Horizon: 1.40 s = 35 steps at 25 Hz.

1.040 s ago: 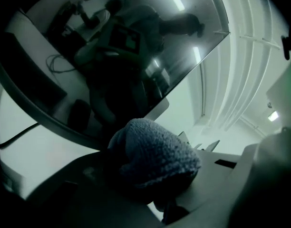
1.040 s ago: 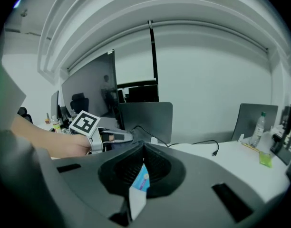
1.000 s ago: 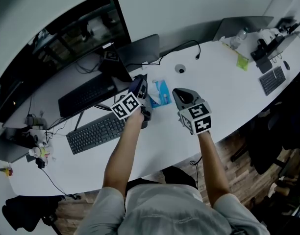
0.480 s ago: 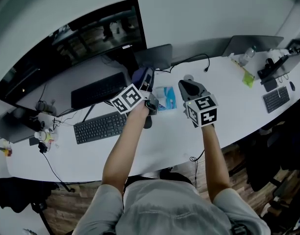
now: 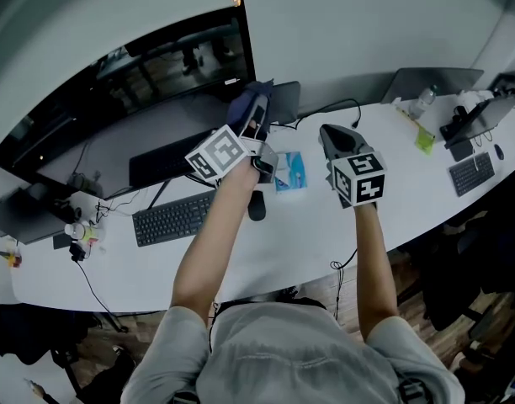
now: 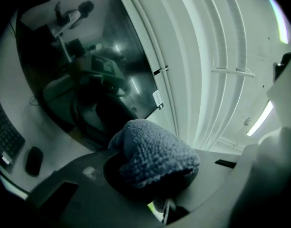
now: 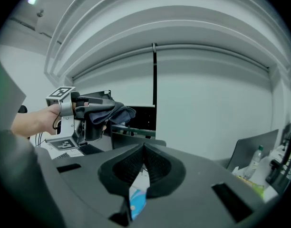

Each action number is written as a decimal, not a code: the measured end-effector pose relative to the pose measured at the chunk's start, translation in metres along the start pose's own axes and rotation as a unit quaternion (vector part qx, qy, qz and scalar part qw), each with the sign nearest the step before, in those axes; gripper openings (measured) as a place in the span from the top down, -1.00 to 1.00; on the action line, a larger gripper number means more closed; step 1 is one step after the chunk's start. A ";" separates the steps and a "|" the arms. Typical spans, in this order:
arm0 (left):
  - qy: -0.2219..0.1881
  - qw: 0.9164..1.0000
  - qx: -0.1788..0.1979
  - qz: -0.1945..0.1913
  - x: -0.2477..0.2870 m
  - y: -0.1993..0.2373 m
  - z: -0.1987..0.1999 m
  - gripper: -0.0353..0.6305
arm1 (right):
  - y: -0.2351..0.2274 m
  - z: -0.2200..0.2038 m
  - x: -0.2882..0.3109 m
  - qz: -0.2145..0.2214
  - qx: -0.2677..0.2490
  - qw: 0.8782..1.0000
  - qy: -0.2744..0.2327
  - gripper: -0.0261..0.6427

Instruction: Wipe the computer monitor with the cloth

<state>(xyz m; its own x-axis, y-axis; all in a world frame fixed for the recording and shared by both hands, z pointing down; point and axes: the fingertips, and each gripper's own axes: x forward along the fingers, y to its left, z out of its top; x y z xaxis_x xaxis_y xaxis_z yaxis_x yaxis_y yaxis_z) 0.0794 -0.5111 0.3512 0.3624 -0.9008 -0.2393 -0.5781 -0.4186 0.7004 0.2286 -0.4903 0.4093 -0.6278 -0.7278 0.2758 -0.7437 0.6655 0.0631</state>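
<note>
A wide curved black monitor (image 5: 131,66) stands along the back of the white desk (image 5: 308,230). My left gripper (image 5: 254,114) is shut on a dark blue cloth (image 5: 246,103) and is held up near the monitor's lower right corner. In the left gripper view the bunched cloth (image 6: 152,153) fills the jaws, with the dark screen (image 6: 83,56) just beyond it. My right gripper (image 5: 331,135) hovers over the desk to the right, shut with nothing in it. From the right gripper view (image 7: 143,152) I see the cloth (image 7: 112,112) in the left gripper.
A black keyboard (image 5: 175,217) and a mouse (image 5: 256,206) lie below the left gripper. A second keyboard (image 5: 169,160) sits under the monitor. A blue and white packet (image 5: 291,171) lies between the grippers. A laptop (image 5: 426,81), a bottle (image 5: 422,99) and another keyboard (image 5: 472,173) sit far right.
The left gripper has risen from above the desk towards the monitor's lower right corner, carrying the cloth. The right gripper has shifted only slightly.
</note>
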 end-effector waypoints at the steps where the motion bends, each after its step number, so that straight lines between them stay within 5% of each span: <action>1: -0.003 1.000 0.001 -0.007 0.001 -0.006 0.005 0.74 | 0.000 0.003 -0.001 -0.002 -0.002 1.000 -0.002 0.92; 10: -0.040 0.994 0.025 -0.096 -0.001 -0.078 0.058 0.74 | 0.007 0.044 -0.017 -0.009 -0.028 0.999 -0.034 0.92; 14: -0.009 0.985 0.135 -0.104 -0.031 -0.098 0.076 0.73 | 0.024 0.063 -0.024 -0.007 -0.043 0.998 -0.051 0.92; 16: 0.014 0.971 0.224 -0.086 -0.054 -0.097 0.084 0.73 | 0.040 0.073 -0.024 0.001 -0.057 0.997 -0.058 0.92; 19: 0.041 0.937 0.346 -0.038 -0.100 -0.081 0.099 0.73 | 0.071 0.085 -0.024 0.012 -0.081 0.994 -0.067 0.92; 22: 0.058 0.906 0.419 0.019 -0.154 -0.054 0.119 0.73 | 0.110 0.095 -0.020 0.032 -0.107 0.991 -0.076 0.92; 29: 0.094 0.853 0.501 0.112 -0.270 -0.008 0.150 0.73 | 0.204 0.099 -0.006 0.088 -0.135 0.983 -0.086 0.92; 35: 0.101 0.837 0.517 0.150 -0.333 0.009 0.164 0.73 | 0.264 0.094 -0.001 0.126 -0.139 0.978 -0.092 0.92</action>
<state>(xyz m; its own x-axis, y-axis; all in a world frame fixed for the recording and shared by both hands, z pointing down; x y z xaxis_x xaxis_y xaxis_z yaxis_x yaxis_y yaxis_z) -0.1664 -0.2345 0.3271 0.1435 -0.9890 0.0357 -0.9509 -0.1478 -0.2718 0.0107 -0.3294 0.3355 -0.8329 -0.5352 0.1411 -0.4848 0.8285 0.2803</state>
